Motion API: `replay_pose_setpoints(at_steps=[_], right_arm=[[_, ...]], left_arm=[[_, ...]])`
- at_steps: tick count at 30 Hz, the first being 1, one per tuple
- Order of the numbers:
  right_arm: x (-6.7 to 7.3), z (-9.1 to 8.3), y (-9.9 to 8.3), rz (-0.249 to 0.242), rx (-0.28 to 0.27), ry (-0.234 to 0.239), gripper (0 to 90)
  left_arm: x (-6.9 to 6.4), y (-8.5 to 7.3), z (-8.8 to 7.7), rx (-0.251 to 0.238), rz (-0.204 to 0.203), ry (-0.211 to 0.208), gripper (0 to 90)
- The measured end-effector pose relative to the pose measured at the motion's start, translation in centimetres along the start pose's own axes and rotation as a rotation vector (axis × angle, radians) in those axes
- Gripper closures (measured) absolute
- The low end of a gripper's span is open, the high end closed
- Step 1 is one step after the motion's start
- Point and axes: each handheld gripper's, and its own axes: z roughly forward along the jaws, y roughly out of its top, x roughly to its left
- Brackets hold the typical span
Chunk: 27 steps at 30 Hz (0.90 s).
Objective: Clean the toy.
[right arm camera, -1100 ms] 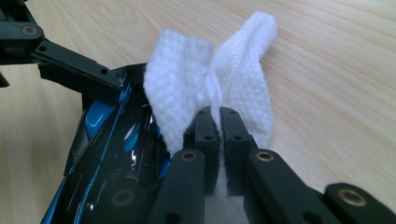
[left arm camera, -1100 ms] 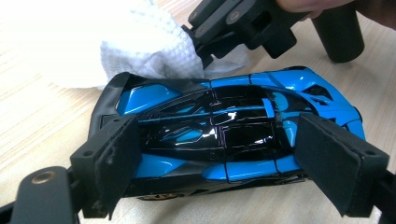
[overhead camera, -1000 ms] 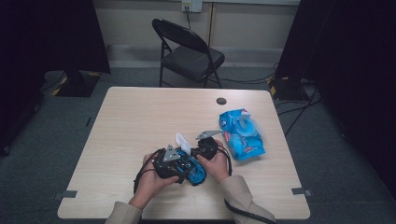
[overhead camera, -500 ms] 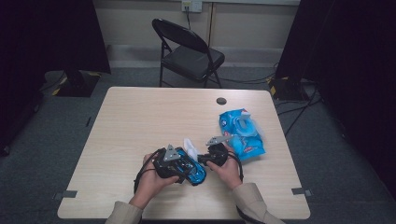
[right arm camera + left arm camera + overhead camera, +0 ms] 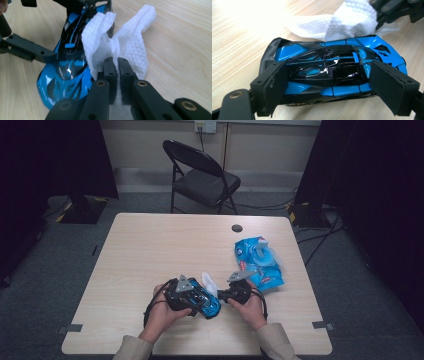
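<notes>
the left gripper [image 5: 197, 295] grasps a blue and black toy car [image 5: 329, 72] across its body, one black pad on each flank, and holds it on the table [image 5: 150, 250] near the front edge, a little right of the middle. in the left gripper view the car lies crosswise between the jaws, its roof glossy and catching the light.

the right gripper [image 5: 116, 66] is clenched on a white wipe [image 5: 120, 42]; its two jaws stand tight together with the cloth pinched between them. the wipe fans out above the jaws in two folded lobes. one lobe lies against the side of the car, as the left gripper view also shows, where the wipe [image 5: 352, 22] touches the car's far edge. in the high view the wipe [image 5: 209, 282] stands up as a small white flap between the two grippers, with the right gripper [image 5: 227, 292] just beside the car [image 5: 205, 302].

a blue pack [image 5: 257, 262] of wipes lies near the table's right edge, just beyond the right hand [image 5: 250, 305]. a small dark disc [image 5: 237, 228] sits near the far edge. a folding chair [image 5: 200, 175] stands behind the table.
</notes>
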Motion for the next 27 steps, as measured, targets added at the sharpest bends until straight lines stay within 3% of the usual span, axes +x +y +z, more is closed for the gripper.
replay_pose_setpoints(at_steps=[9,22,26,27], right_arm=[[0.5,-1.4,-1.1,-0.030,0.009,-0.012,87.7],[0.6,-3.0,-2.1,-0.019,0.025,0.000,87.8],[0.2,-3.8,-1.7,0.002,-0.018,-0.026,87.8],[-0.2,-4.2,-1.1,0.024,-0.062,-0.029,87.8]], left_arm=[[0.0,0.1,0.0,0.010,0.007,-0.003,15.0],[0.0,0.1,0.0,0.012,0.006,-0.002,15.0],[0.0,0.1,0.0,0.012,0.006,-0.002,15.0],[0.0,0.1,0.0,0.010,0.005,-0.002,15.0]])
